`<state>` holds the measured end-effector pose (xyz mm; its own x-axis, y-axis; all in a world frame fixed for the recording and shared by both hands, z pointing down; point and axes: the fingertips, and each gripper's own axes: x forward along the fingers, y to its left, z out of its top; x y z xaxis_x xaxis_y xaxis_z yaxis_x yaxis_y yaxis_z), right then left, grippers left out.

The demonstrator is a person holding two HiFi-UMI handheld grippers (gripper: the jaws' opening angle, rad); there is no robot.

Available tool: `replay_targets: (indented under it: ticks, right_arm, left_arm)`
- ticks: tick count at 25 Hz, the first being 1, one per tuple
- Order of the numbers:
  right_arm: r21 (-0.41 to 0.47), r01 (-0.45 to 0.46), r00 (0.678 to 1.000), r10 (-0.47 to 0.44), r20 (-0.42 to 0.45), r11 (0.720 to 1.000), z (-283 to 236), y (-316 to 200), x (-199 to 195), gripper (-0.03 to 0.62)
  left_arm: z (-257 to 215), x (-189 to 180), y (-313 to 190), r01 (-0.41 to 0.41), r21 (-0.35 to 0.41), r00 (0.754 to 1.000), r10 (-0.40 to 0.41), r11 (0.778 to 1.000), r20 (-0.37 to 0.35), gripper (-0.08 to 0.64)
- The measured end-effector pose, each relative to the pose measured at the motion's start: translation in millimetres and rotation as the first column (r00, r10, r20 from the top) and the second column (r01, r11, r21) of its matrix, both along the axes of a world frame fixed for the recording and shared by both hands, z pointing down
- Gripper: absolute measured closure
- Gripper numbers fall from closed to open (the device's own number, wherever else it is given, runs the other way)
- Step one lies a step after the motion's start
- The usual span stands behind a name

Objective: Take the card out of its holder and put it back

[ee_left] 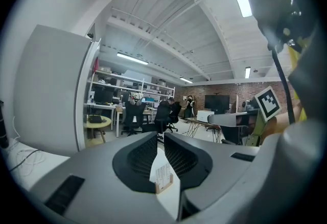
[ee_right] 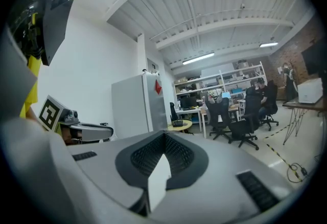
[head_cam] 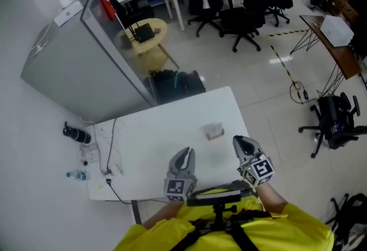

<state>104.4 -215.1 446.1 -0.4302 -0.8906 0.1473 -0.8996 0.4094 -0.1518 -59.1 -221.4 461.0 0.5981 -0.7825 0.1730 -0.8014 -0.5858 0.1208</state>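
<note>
A small white card (head_cam: pixel 214 129) stands upright in its wooden holder (head_cam: pixel 215 136) on the white table (head_cam: pixel 155 141), right of the middle. My left gripper (head_cam: pixel 182 163) hovers over the table's near edge, left of and nearer than the holder. Its jaws stand a narrow gap apart with nothing between them. In the left gripper view the card (ee_left: pixel 162 172) and holder (ee_left: pixel 165 185) show through that gap, farther off, below the left gripper (ee_left: pixel 160 137). My right gripper (head_cam: pixel 245 146) is at the near right corner, shut and empty. In its own view the right gripper (ee_right: pixel 163 135) has its tips together.
Cables (head_cam: pixel 109 152), a black cylinder (head_cam: pixel 76 133) and a small bottle (head_cam: pixel 76 175) lie at the table's left end. A grey cabinet (head_cam: pixel 74 66) stands beyond the left corner, a dark bag (head_cam: pixel 175 85) behind the far edge. Office chairs (head_cam: pixel 243 9) stand farther off.
</note>
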Motion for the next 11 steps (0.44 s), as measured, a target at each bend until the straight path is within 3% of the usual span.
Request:
replay_targets:
  ticks: [11]
  right_arm:
    - [0.026, -0.017, 1.0, 0.017, -0.012, 1.0, -0.9, -7.1, 11.9, 0.589]
  left_arm:
    - [-0.4, 16.9, -8.0, -0.018, -0.003, 1.0, 0.018, 1.0, -0.012, 0.535]
